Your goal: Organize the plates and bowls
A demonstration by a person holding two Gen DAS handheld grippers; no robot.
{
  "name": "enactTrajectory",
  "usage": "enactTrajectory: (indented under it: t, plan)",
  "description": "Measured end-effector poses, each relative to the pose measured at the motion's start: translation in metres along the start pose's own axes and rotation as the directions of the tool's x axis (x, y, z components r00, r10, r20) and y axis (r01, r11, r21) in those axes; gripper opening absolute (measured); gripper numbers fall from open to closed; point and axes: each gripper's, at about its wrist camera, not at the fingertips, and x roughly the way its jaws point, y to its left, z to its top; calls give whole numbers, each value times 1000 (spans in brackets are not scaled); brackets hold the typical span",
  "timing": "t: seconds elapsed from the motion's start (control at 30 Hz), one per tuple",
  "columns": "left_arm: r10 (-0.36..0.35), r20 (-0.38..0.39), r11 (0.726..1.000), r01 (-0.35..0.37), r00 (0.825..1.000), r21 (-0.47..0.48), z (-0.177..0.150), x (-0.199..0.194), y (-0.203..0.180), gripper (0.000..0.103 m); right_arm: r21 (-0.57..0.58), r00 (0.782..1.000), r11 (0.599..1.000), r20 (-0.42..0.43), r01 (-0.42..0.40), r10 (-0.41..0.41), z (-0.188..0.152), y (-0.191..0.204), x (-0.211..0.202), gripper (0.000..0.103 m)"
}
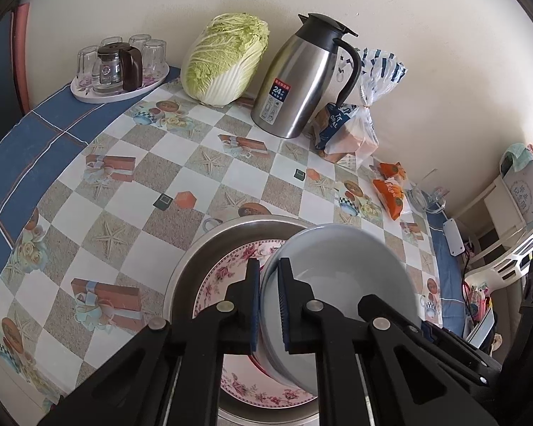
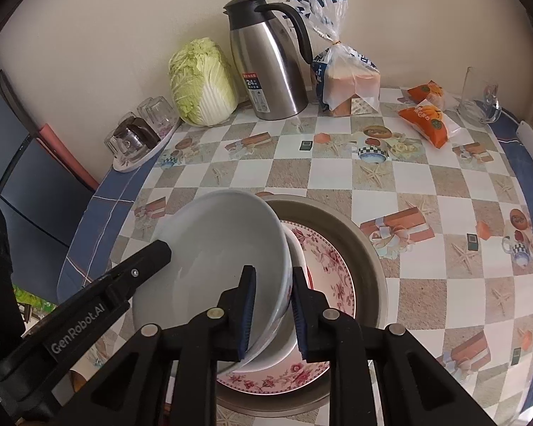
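Cabbage (image 1: 224, 58), thermos (image 1: 302, 78) and bread bag (image 1: 351, 131) stand behind.

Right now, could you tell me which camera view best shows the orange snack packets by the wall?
The right wrist view: both orange snack packets lie in full view, printing visible. The left wrist view shows them smaller and squeezed toward its right side.

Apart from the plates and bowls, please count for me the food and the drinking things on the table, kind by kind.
Tumblers: 4
Glass teapot: 1
Cabbage: 1
Steel thermos jug: 1
Bread bag: 1
Orange packets: 2
Glass mug: 1
Total: 11
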Motion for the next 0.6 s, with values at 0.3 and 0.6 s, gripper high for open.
enactTrajectory:
  t: [0.3,0.6]
  plan:
    - [-17,14,999,18,1000,-38,2,-5,3,12,66,994,998,107,8,-15,6,-24,-27,62]
    - [42,52,997,-38,998,-71,-9,-23,19,92,68,988,995,133,70,-79,-16,-38,-38,103]
